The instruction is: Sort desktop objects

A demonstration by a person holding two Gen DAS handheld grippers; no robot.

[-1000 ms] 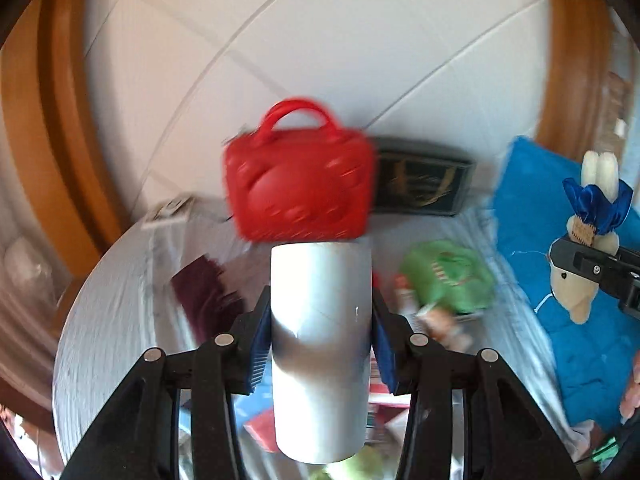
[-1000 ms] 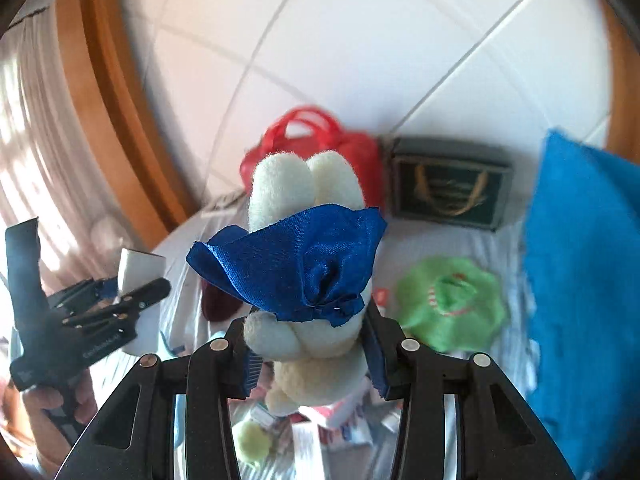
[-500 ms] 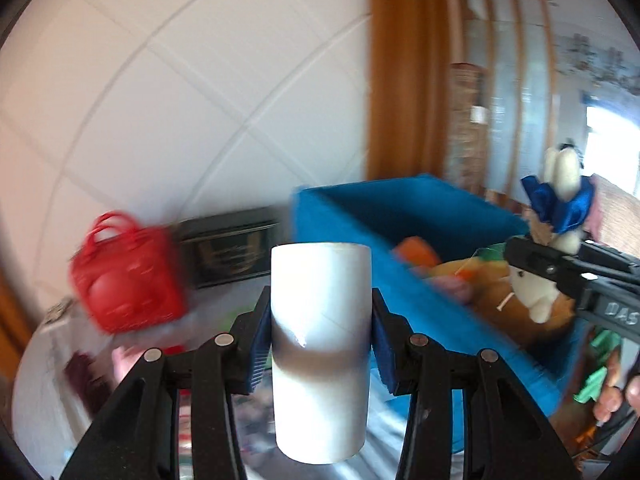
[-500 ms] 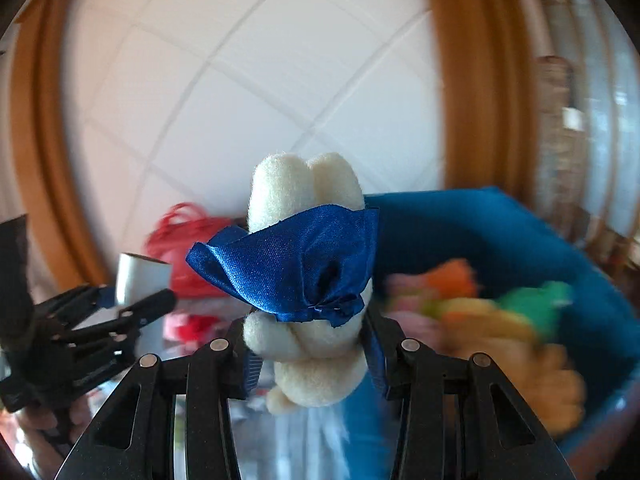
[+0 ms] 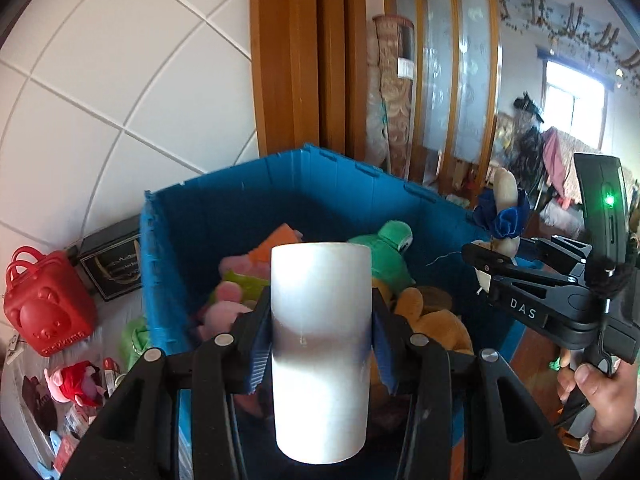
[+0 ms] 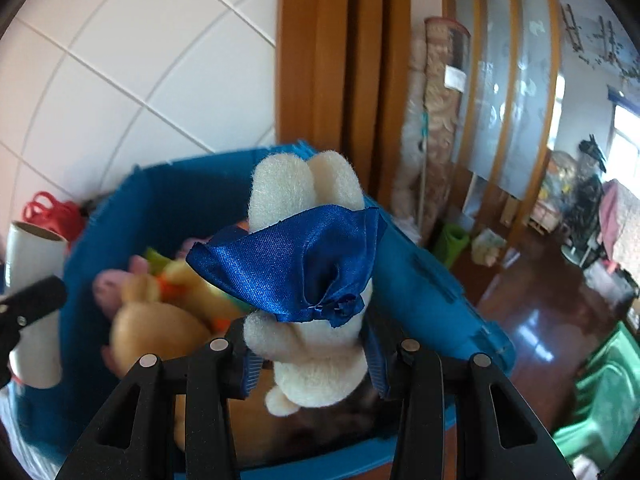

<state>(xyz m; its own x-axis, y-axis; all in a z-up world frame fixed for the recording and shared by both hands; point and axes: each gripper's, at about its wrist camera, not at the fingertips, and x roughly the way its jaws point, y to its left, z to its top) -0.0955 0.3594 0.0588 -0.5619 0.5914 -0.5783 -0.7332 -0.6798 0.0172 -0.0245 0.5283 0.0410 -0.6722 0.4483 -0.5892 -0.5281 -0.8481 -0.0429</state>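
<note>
Now both hands are swinging away from the cluttered table and arriving over the blue bin [image 5: 256,216], where a second ago only its side was showing at three o'clock. At nine o'clock the red bag [image 5: 48,300] is dropping behind. The left gripper [image 5: 320,344] is clamping the white tube [image 5: 320,360] upright above the plush pile; the right gripper [image 6: 312,354] is pinching the cream rabbit [image 6: 316,344] by its body, over the bin's three o'clock rim. Room below looks open, though plush toys are filling the floor, so I'd judge both are nearly ready for release.

Blurred plush toys [image 6: 160,308] in bin [image 6: 420,280]
</note>
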